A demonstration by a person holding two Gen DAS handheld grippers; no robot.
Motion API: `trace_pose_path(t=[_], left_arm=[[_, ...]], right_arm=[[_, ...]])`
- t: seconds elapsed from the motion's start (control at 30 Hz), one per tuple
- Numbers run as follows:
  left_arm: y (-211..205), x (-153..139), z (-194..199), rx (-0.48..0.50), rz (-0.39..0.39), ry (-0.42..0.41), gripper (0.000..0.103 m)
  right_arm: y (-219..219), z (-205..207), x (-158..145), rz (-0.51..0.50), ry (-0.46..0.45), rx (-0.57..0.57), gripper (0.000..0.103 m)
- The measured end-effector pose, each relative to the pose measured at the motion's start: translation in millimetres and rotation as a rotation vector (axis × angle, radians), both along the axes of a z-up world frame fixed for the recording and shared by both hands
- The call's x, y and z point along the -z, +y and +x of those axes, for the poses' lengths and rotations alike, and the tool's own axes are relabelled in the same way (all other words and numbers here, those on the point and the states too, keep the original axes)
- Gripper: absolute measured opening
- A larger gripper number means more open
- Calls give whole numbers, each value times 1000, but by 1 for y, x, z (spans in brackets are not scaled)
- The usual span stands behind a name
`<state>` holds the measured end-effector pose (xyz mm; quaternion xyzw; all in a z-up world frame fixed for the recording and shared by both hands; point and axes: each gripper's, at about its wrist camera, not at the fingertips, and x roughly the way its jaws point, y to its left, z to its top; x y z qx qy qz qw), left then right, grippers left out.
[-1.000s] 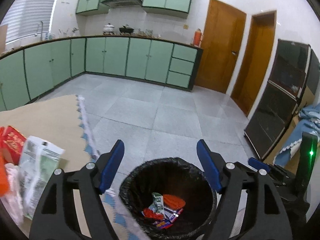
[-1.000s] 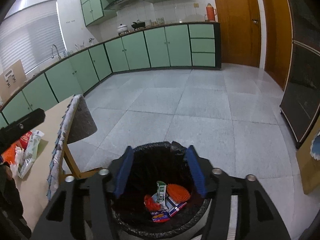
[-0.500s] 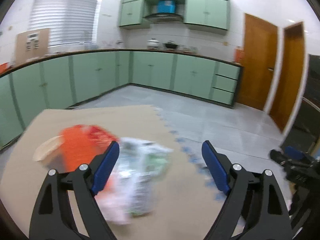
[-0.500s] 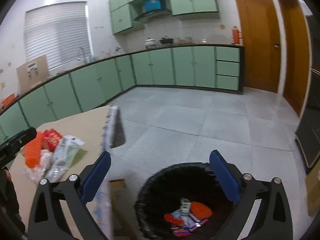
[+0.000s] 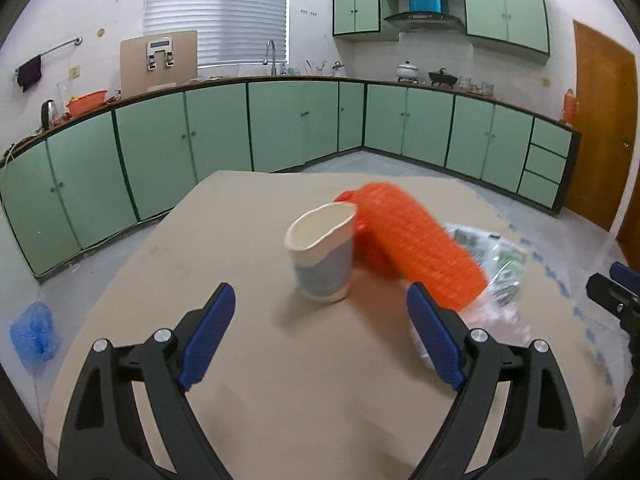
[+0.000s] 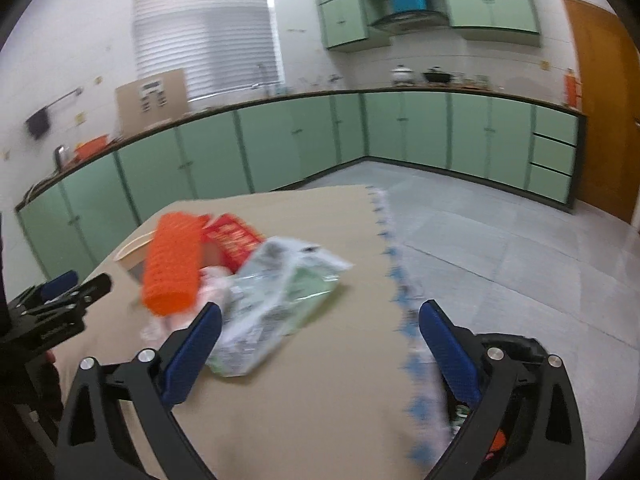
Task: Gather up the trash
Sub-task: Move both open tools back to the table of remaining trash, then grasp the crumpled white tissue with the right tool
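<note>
Nearest in the left wrist view, the left tongs (image 5: 320, 336) hang released over the surface (image 5: 280, 400), blue pads spread wide with nothing between them. Just beyond them, toward the middle of the surface, a dented paper cup (image 5: 322, 254) stands upright, white with a pale blue band. An orange mesh sleeve (image 5: 416, 246) leans beside it on its right, touching or nearly touching the cup; which, the blur hides. Behind the sleeve a red packet (image 5: 346, 198) peeks out, and past the sleeve toward the right edge lies a crumpled green-and-white plastic bag (image 5: 500, 268).

In the right wrist view the right tongs (image 6: 318, 344) are likewise released and empty, held over the surface near its fringed right edge (image 6: 394, 276). The plastic bag (image 6: 280, 300) lies just ahead of the left pad, with the orange sleeve (image 6: 172, 264) and the red packet (image 6: 236, 240) farther on toward the far left corner. The black trash bin (image 6: 516, 360) sits on the floor below the right edge, mostly hidden by the right finger (image 6: 448, 354). Green cabinets (image 5: 280, 128) line the far walls.
</note>
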<state>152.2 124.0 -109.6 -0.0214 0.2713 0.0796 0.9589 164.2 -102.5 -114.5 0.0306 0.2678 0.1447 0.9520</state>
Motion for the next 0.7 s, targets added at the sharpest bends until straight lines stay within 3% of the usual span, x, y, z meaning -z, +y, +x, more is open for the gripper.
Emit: trace_pose_path(t=[0.3, 0.6, 0.7], left_arm=[[24, 15, -13, -30, 5, 32, 85], [34, 20, -16, -42, -16, 40, 85], [34, 19, -16, -40, -18, 37, 85]], right_arm=[[44, -2, 10, -3, 36, -95, 91], [73, -2, 16, -9, 81, -192, 72], [82, -2, 21, -26, 100, -223, 59]])
